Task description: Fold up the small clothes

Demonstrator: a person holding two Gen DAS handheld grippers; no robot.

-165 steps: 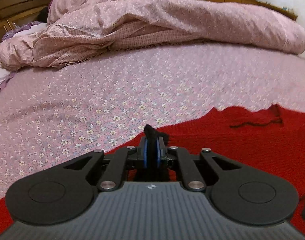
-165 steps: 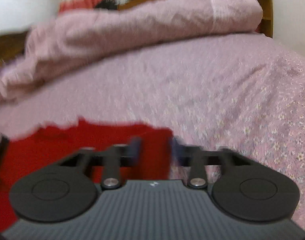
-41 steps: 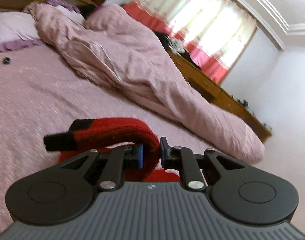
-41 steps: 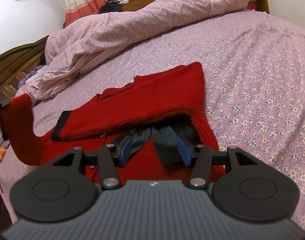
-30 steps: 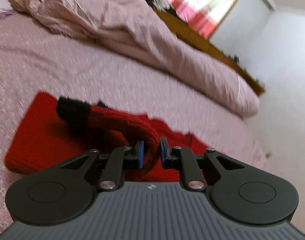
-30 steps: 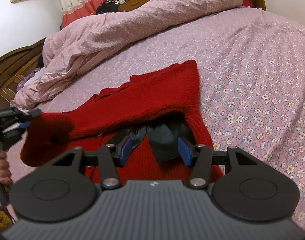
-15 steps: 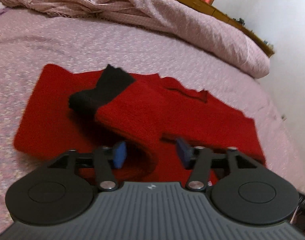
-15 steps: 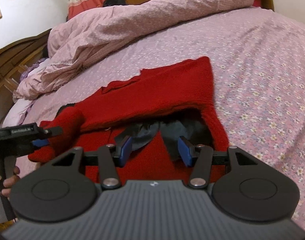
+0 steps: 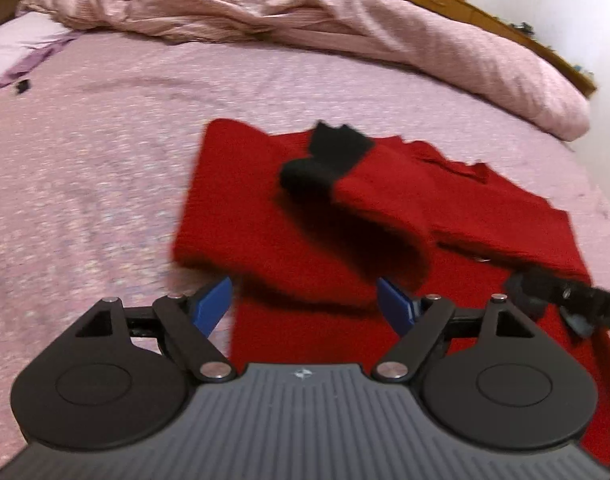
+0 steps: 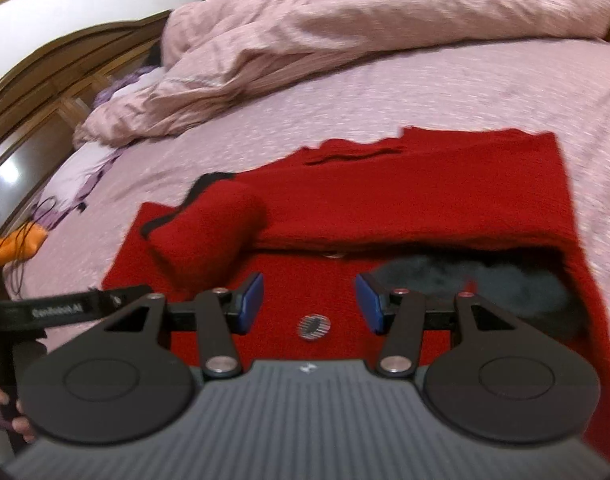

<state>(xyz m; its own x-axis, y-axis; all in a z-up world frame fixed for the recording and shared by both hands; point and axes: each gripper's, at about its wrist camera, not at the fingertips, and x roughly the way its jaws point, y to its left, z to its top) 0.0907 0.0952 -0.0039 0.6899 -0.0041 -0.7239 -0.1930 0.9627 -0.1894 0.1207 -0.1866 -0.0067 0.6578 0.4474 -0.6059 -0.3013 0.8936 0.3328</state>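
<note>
A red knit cardigan with black cuffs lies flat on the bed. One sleeve is folded across its body, its black cuff on top. In the right wrist view the cardigan shows a dark lining under its upper flap and a round button; the folded sleeve bulges at the left. My left gripper is open and empty above the cardigan's near edge. My right gripper is open and empty above the button.
A crumpled pink quilt lies along the far side of the floral bedsheet. A wooden headboard and pillow are at the left. The other gripper's arm reaches in from the right.
My left gripper carried the sleeve over the cardigan, opened and let it drop, then drew back. My right gripper stayed open and moved closer over the cardigan.
</note>
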